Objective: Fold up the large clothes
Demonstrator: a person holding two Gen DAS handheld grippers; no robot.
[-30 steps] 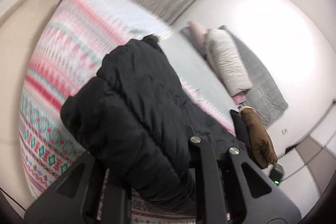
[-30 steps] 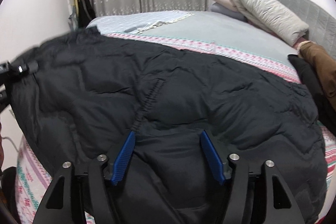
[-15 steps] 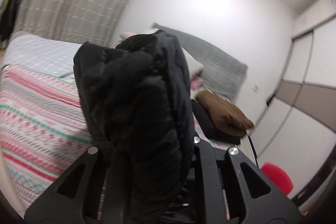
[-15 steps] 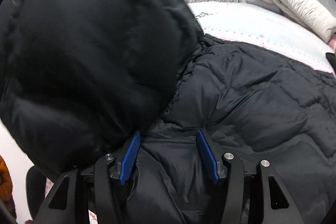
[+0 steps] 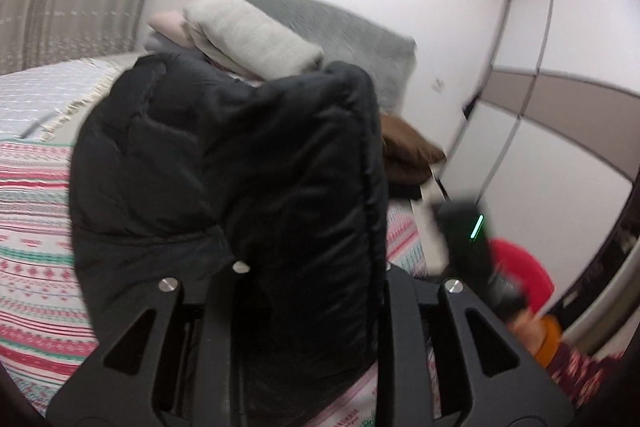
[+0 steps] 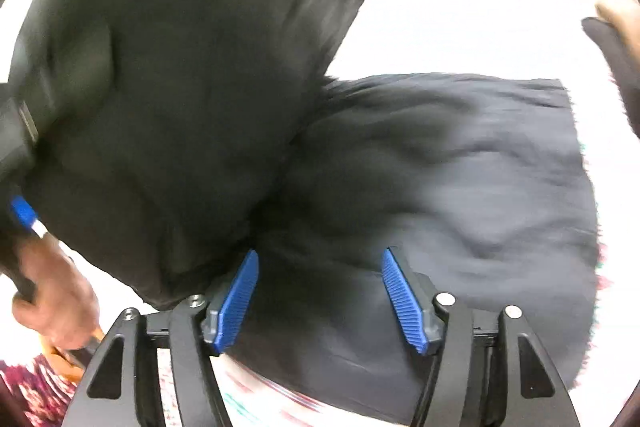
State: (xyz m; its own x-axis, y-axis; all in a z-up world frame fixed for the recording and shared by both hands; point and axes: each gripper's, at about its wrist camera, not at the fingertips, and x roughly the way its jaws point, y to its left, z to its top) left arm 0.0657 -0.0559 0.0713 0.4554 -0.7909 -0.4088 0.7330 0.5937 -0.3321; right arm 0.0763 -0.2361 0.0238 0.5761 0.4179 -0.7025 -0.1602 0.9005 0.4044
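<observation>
Left gripper [image 5: 304, 327] clamping thick fold of black puffer jacket [image 5: 240, 179], jaws having just been opening a little with fabric bunched between them, fold standing raised above bed [image 5: 36, 227]. Rest of jacket lying spread over patterned bedspread near bed's front edge. Right gripper [image 6: 320, 291] standing open, blue pads [image 6: 236, 299] apart, jaws having just been widening, hovering over flat jacket panel; contact unclear through blur. Pillows [image 5: 248, 35] and brown garment [image 5: 408, 147] sitting at bed's far end. Person's hand [image 6: 52, 291] gripping left handle.
</observation>
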